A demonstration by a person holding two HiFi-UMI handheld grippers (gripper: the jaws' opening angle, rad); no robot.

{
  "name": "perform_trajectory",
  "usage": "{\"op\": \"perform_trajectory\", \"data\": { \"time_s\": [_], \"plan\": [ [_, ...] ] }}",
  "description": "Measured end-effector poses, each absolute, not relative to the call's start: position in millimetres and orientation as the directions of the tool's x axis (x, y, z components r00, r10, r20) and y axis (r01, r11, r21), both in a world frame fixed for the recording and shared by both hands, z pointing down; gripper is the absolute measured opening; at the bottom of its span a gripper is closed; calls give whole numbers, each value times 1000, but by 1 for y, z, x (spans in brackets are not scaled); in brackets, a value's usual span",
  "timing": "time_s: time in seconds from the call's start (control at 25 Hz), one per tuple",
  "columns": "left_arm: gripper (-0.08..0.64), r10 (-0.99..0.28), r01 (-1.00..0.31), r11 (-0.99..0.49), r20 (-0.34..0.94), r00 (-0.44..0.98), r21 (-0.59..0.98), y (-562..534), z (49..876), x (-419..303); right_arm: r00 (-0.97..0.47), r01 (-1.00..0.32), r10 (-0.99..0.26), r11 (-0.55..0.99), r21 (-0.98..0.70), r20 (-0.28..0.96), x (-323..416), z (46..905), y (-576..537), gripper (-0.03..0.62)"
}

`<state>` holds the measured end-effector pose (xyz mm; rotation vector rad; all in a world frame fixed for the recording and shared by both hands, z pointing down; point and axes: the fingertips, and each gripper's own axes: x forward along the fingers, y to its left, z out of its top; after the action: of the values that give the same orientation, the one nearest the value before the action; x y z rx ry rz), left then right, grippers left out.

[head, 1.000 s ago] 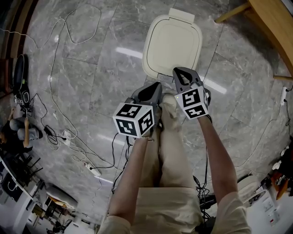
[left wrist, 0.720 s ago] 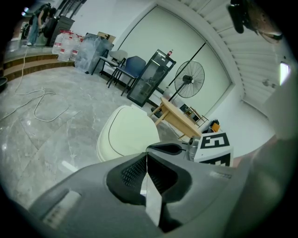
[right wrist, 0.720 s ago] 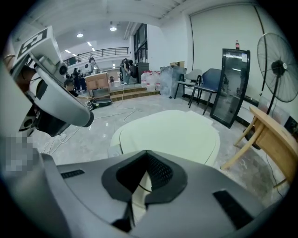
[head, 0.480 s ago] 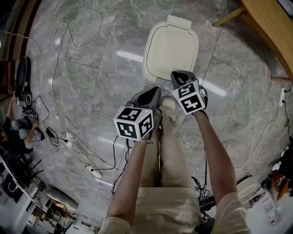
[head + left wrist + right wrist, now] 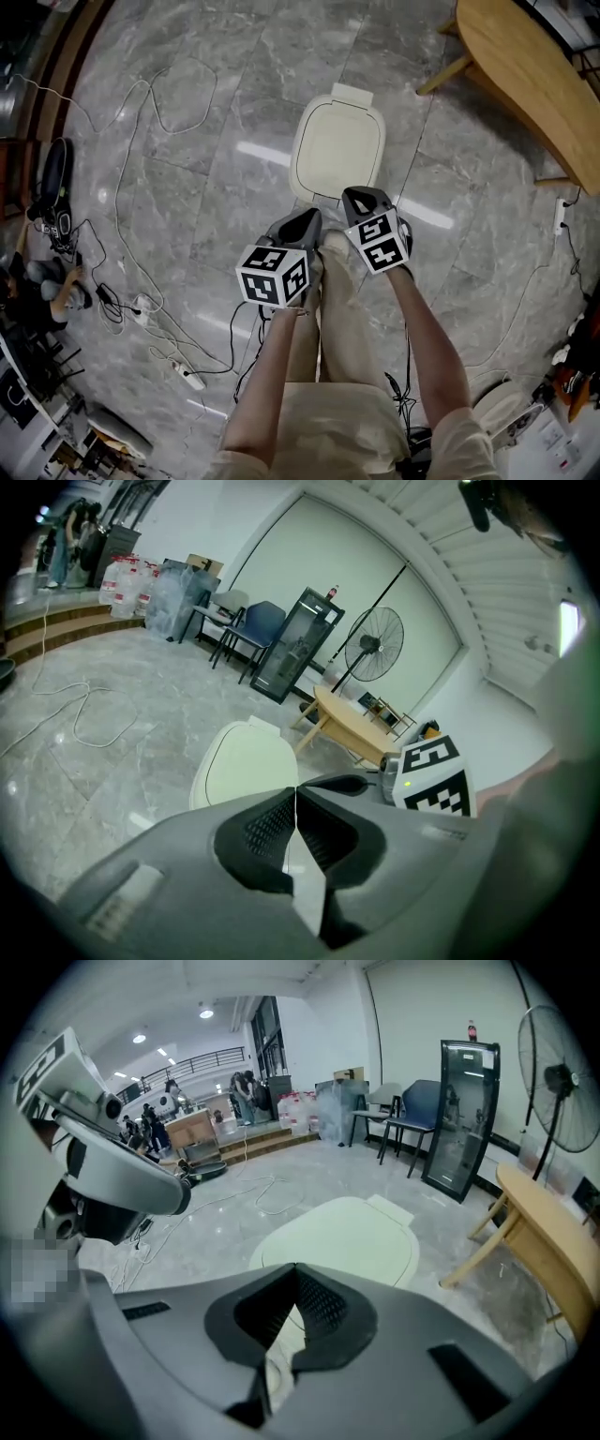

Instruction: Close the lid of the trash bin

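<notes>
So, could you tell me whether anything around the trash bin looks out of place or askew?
Nothing much. The trash bin looks fine, its lid flat and shut. Only loose cables sprawl across the floor beside it.

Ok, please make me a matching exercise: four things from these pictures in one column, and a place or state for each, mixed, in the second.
1 trash bin lid
2 wooden table
3 right gripper
4 fan

A jaws together, nothing held
B round head on a stand
C closed, cream
D upper right in the head view

Pairs: 1-C, 2-D, 3-A, 4-B
</notes>
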<state>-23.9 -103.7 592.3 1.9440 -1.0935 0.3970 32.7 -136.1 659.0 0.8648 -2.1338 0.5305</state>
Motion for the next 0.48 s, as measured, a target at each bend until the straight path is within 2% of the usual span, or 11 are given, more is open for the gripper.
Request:
{"op": "perform_trajectory", "data": {
  "time_s": [0.48],
  "plan": [
    [23,-577,-828,-304,601,553,470,-108,519,-32,-519,-764,-474,630,-137,711,46,563,-124,5]
  ]
}}
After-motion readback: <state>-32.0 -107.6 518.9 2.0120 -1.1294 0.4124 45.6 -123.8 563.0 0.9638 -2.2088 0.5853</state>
